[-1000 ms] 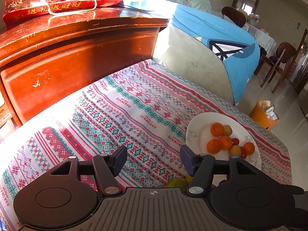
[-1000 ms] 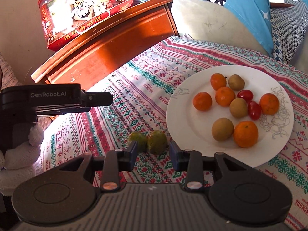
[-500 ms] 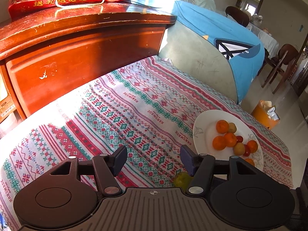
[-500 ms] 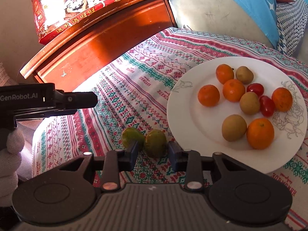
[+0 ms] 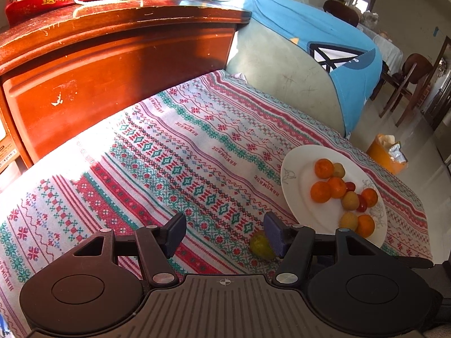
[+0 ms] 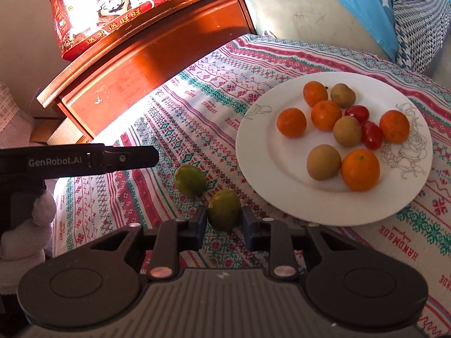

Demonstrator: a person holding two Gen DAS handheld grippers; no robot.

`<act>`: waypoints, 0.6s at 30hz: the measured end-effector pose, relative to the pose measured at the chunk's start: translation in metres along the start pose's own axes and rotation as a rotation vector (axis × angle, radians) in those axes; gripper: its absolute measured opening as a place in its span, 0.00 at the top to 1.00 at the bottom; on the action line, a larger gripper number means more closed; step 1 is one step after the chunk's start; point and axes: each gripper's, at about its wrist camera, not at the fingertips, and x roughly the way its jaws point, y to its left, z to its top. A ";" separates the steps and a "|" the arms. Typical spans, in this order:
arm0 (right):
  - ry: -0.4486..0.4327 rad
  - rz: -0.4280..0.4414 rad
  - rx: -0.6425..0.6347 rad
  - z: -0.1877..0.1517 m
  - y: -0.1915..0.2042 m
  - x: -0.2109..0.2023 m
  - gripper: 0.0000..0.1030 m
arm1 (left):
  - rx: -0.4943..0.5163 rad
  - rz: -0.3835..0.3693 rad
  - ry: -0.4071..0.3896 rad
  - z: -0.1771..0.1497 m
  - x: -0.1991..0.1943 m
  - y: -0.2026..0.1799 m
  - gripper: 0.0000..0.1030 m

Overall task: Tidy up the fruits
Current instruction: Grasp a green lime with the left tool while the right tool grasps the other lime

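My right gripper (image 6: 221,219) is shut on a green fruit (image 6: 224,209), held just above the patterned cloth. A second green fruit (image 6: 189,179) lies on the cloth to its left; it also shows in the left wrist view (image 5: 260,245), partly behind my right finger. A white plate (image 6: 253,146) to the right holds several oranges, brown fruits and two red tomatoes; it also shows in the left wrist view (image 5: 293,188). My left gripper (image 5: 224,232) is open and empty above the cloth; its body shows in the right wrist view (image 6: 84,160).
A wooden cabinet (image 5: 112,64) stands behind the table with a red gift box (image 6: 112,14) on top. A grey seat with a blue cover (image 5: 338,56) is at the back right. An orange bin (image 5: 386,155) stands on the floor.
The right gripper has lifted the green fruit slightly and drawn back, leaving the other green fruit on the cloth. The left gripper has pulled back and up, still open.
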 end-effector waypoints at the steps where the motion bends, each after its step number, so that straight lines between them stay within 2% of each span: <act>1: 0.003 -0.001 -0.002 -0.001 -0.001 -0.002 0.74 | 0.013 -0.003 0.004 -0.002 0.001 -0.003 0.42; 10: 0.006 -0.019 -0.003 -0.007 -0.005 -0.007 0.74 | 0.141 -0.006 0.024 -0.022 0.016 -0.028 0.43; 15: 0.000 -0.018 0.000 -0.007 -0.006 -0.005 0.72 | 0.179 0.003 0.024 -0.029 0.025 -0.035 0.45; 18: -0.004 -0.019 0.000 -0.007 -0.006 -0.004 0.72 | 0.195 0.005 0.022 -0.032 0.029 -0.036 0.51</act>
